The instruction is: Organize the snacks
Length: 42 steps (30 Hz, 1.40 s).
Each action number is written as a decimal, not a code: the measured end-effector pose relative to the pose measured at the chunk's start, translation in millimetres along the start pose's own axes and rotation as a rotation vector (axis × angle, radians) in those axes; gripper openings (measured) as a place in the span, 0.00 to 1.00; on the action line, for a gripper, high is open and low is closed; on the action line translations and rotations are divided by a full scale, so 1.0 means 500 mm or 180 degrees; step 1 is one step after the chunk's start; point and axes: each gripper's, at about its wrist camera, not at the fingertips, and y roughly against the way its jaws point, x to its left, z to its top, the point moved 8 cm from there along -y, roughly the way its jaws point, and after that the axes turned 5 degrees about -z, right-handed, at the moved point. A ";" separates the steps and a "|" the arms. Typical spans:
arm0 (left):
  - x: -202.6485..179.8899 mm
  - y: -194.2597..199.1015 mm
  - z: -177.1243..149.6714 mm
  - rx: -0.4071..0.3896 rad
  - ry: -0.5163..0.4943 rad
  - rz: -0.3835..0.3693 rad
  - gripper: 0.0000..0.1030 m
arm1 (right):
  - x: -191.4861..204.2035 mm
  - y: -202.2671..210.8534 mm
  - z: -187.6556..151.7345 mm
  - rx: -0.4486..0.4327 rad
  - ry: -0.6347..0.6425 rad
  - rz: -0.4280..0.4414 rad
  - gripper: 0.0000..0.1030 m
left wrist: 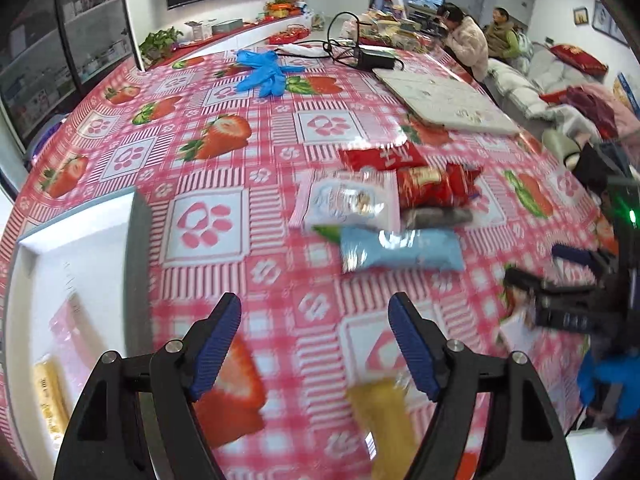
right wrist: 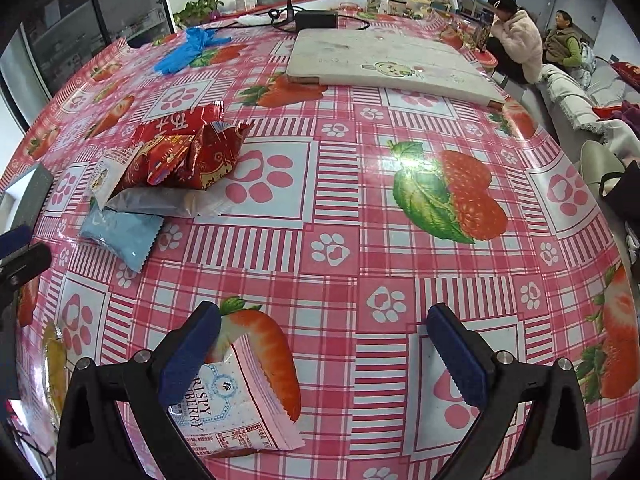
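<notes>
Yellow crinkly snack packet (left wrist: 382,424) lies between the left gripper's (left wrist: 316,344) wide jaws, untouched, beside the white plastic tray (left wrist: 86,240). Right view: pink-and-white crispy-strawberry wafer packet (right wrist: 236,408) touches one pad of the right gripper (right wrist: 324,352), jaws wide, worktop (right wrist: 352,216) beneath.

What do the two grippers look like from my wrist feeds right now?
The left gripper and the right gripper look alike: black, angular plastic frames with triangular cut-outs and silver pivot screws, each with two fingers faced in ribbed dark-blue pads. Seen from the left wrist view, the right gripper's black body carries a small green light, with a blue glove below it.
</notes>
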 end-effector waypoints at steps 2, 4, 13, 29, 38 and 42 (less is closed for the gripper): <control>-0.009 0.007 -0.016 0.0069 -0.0126 0.0028 0.77 | 0.001 0.002 0.001 -0.0034 0.0005 0.0001 1.00; -0.022 0.018 -0.034 0.0121 -0.0161 -0.0007 0.77 | -0.001 0.007 -0.004 -0.0050 0.0006 0.0002 1.00; -0.069 0.011 -0.148 0.0339 -0.0045 0.0193 0.79 | 0.007 -0.002 0.005 -0.0017 0.0019 0.0010 1.00; -0.069 0.018 -0.164 0.0134 0.0164 0.0253 0.79 | 0.041 0.090 -0.131 0.0399 0.0101 0.0126 1.00; -0.058 -0.014 -0.113 0.0115 0.0168 0.0247 0.82 | -0.022 0.029 -0.070 0.0473 -0.0190 -0.0131 1.00; -0.054 -0.012 -0.122 0.0086 0.0234 0.0291 0.86 | -0.022 0.052 -0.065 0.0496 -0.0667 0.0328 1.00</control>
